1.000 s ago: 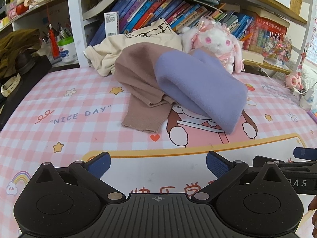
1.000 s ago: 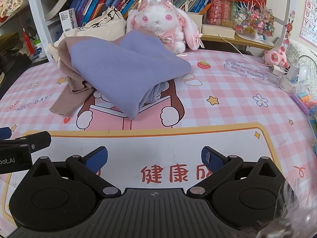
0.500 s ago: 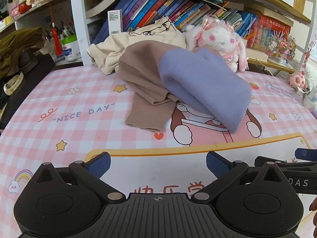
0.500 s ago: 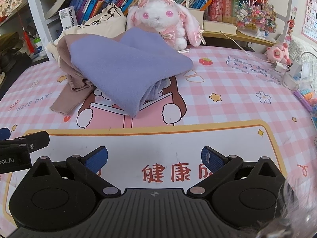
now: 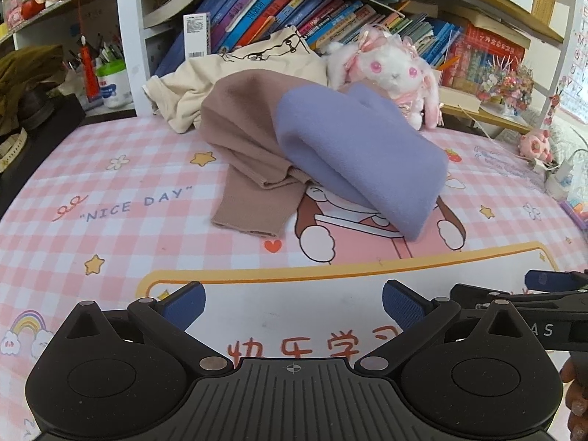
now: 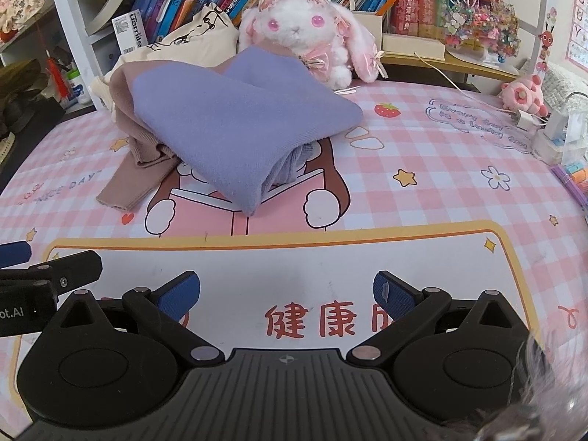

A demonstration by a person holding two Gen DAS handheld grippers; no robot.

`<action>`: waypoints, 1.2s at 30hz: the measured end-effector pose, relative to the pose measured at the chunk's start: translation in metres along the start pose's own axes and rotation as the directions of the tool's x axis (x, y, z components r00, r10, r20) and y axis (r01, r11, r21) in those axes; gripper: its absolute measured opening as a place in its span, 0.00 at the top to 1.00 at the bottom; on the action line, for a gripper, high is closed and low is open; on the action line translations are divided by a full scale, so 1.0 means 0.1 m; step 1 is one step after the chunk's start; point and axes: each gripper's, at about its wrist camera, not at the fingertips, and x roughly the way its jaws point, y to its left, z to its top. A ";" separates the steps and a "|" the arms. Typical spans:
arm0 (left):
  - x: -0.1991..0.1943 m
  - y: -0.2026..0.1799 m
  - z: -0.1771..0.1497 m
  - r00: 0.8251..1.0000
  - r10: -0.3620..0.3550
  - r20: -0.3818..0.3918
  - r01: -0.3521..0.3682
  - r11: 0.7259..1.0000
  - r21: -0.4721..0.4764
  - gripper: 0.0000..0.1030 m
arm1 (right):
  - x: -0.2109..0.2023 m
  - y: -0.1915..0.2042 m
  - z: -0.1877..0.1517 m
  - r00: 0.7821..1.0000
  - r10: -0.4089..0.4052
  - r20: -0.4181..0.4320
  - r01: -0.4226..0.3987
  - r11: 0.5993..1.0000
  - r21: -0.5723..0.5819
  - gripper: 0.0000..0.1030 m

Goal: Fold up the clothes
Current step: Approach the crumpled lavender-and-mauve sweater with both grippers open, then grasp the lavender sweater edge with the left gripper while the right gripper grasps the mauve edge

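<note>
Three garments are heaped near the table's [image 5: 110,228] far edge: a purple one [image 5: 360,154] on top, long axis running toward the near-right; a brown one [image 5: 246,136]; a cream one [image 5: 235,70] behind; left gripper [image 5: 292,303] and right gripper [image 6: 286,292] both gape, empty.

Bare mat [image 6: 294,257] ahead; folded sweater [image 6: 239,125] and plush rabbit [image 6: 297,29] block beyond.
</note>
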 end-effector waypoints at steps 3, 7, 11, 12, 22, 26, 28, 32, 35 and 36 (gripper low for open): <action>0.01 -0.04 -0.01 1.000 -0.001 -0.002 0.001 1.000 -0.003 0.00 | 0.01 -0.03 -0.01 1.000 0.009 -0.009 -0.009 1.000 -0.005 0.01; 0.03 -0.14 -0.03 1.000 0.019 -0.008 -0.019 1.000 0.004 0.00 | 0.03 -0.10 -0.01 1.000 0.021 -0.018 -0.021 1.000 -0.006 0.01; 0.03 -0.30 -0.03 0.999 0.054 0.000 -0.054 0.998 0.032 0.01 | 0.03 -0.21 -0.01 0.999 0.051 -0.014 -0.051 0.999 -0.003 0.01; 0.04 -0.34 -0.03 0.998 0.063 0.002 -0.063 0.997 0.039 0.01 | 0.04 -0.24 0.00 0.998 0.060 -0.013 -0.060 0.998 -0.002 0.01; 0.14 -0.88 -0.03 0.978 0.176 0.114 -0.198 0.954 0.224 0.01 | 0.02 -0.76 0.04 0.996 0.075 0.053 -0.079 0.994 0.075 0.01; 0.39 -1.19 0.03 0.970 0.194 0.146 -0.233 0.911 0.339 0.01 | -0.04 -0.99 0.07 0.991 0.017 0.131 -0.035 0.990 0.137 0.01; 0.52 -1.34 0.08 0.966 0.201 0.163 -0.249 0.890 0.381 0.01 | -0.04 -1.11 0.10 0.993 0.012 0.121 -0.032 0.985 0.170 0.01; 0.80 -1.58 0.19 0.950 0.225 0.215 -0.298 0.858 0.419 0.01 | -0.07 -1.32 0.10 0.996 0.011 0.086 -0.028 0.979 0.200 0.01; 0.96 -1.66 0.31 0.944 0.228 0.239 -0.313 0.849 0.425 0.01 | -0.16 -1.42 0.08 0.992 0.043 0.115 -0.066 0.977 0.202 0.01; 0.98 -1.61 0.35 0.943 0.233 0.239 -0.316 0.853 0.415 0.01 | -0.19 -1.46 0.07 0.990 0.061 0.128 -0.087 0.974 0.209 0.01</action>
